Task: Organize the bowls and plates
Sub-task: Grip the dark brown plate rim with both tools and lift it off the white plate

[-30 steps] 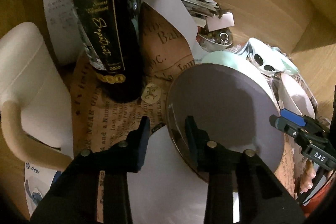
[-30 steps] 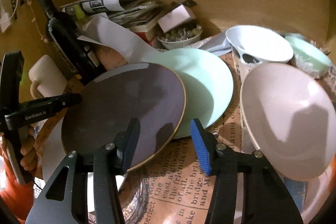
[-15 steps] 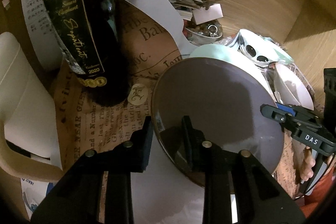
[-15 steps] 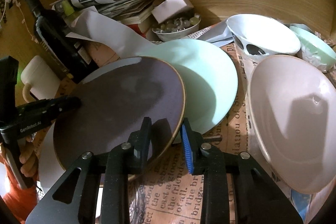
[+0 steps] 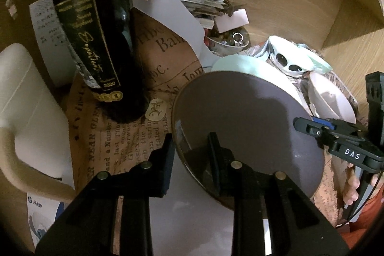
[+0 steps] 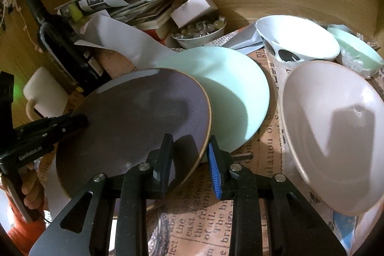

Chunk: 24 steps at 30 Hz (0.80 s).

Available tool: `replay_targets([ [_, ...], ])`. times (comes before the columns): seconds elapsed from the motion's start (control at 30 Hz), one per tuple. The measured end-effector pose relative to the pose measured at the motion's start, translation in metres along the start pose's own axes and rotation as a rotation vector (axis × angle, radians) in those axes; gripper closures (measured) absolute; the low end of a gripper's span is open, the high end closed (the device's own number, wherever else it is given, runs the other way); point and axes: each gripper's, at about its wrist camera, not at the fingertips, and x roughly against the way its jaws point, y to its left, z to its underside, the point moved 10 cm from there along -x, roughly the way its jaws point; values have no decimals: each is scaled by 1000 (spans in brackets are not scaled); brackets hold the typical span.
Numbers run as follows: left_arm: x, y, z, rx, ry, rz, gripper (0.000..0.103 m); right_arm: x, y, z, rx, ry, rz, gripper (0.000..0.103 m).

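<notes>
Fingers of left gripper (image 5: pixel 192 152) narrow, pinching rim of dark plate (image 5: pixel 247 126) at its near-left edge; right gripper (image 6: pixel 189 160) likewise narrow, pads clamped on same plate's rim at opposite, right-hand edge. Dark plate tilted, held between both grippers, far edge overlapping mint plate (image 6: pixel 230 92) just behind it. Pale bowl (image 6: pixel 336 131) right of dark plate, apart from it; white bowl (image 6: pixel 297 40) and green bowl (image 6: pixel 355 52) beyond that. Wine bottle (image 5: pixel 96 40) left of dark plate. Plate round, no long axis; both hands equally placed. Likely next: lift clear, carry onto mint plate.
</notes>
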Motion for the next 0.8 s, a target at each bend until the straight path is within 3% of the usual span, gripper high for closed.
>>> replay_targets([
  [0.8, 68, -34, 15, -4, -149, -34, 75, 78, 15, 7, 67, -142, -19, 77],
])
